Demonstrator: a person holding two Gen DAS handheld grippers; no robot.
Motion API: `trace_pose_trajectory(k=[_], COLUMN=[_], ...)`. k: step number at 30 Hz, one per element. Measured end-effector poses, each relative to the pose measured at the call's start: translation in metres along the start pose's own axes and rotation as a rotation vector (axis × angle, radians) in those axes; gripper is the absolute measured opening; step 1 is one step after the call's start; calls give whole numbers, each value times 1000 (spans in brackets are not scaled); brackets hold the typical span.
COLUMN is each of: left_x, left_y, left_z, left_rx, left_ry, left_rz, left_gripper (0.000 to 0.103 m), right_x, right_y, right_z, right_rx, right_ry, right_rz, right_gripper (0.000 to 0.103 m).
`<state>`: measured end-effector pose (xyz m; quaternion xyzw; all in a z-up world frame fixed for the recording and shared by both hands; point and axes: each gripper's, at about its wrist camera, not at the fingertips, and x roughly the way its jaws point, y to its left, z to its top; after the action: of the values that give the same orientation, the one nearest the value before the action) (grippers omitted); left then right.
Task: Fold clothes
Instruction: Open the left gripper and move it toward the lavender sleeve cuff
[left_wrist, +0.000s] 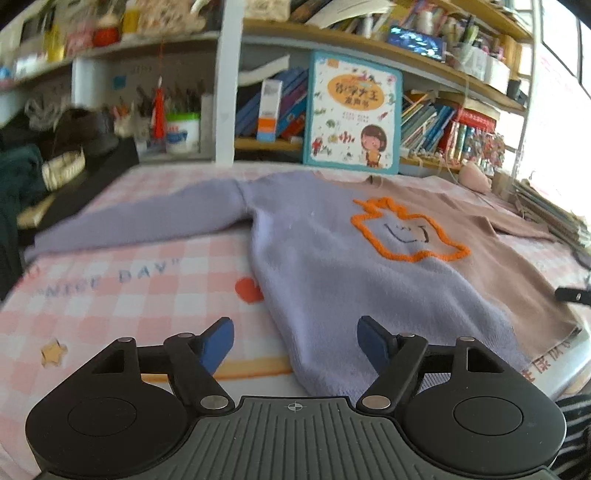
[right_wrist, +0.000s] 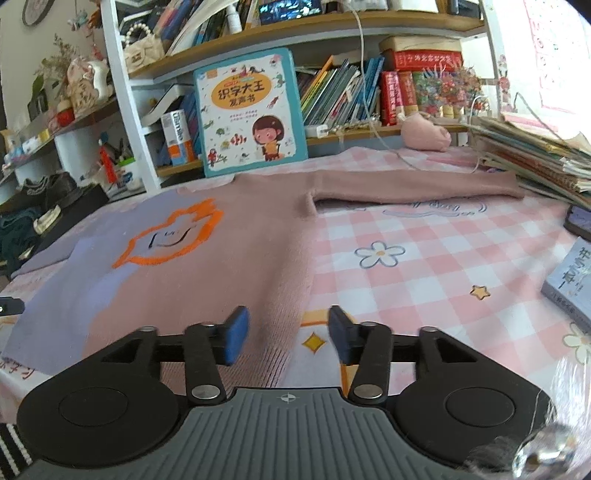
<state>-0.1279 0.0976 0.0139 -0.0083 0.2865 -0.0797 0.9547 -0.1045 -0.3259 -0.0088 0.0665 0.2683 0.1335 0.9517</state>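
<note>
A sweater (left_wrist: 332, 266) lies flat on the checked table, lilac on one half and dusty pink on the other, with an orange outline on the chest. Its lilac sleeve (left_wrist: 140, 218) stretches left, and its pink sleeve (right_wrist: 413, 184) stretches right. My left gripper (left_wrist: 295, 341) is open over the lilac hem corner; the blue pads stand apart from the cloth. My right gripper (right_wrist: 286, 334) is open over the pink hem corner (right_wrist: 273, 347), with the hem's edge between the jaws but not pinched. The right gripper's tip (left_wrist: 570, 295) shows at the left wrist view's right edge.
A pink checked cloth (right_wrist: 424, 266) covers the table. A picture book (right_wrist: 251, 110) leans on the bookshelf behind the sweater. A stack of books (right_wrist: 535, 158) sits at the right, a grey book (right_wrist: 572, 284) lies nearer, and dark bags (left_wrist: 55, 147) crowd the left.
</note>
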Motion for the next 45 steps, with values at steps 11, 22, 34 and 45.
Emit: trace_pose_trajectory(k=[11,22,34,45], left_x=[0,9,10,10], left_y=[-13,-19,11,43], left_z=[-2,-11,-11,3], left_rx=[86,130,18,-14], left_ry=[-50,-56,-104,-170], left_rz=[37,16,32,157], left_gripper=[95,99,100,101], right_x=[1,6,27,65], right_y=[10,36,82,135], right_z=[2,2,21,50], right_rx=[-35,-142,-260,-371], right_ry=[-19,-3,-38,-97], right_rz=[-48,-91,0,153], right_gripper=[88,94,96,96])
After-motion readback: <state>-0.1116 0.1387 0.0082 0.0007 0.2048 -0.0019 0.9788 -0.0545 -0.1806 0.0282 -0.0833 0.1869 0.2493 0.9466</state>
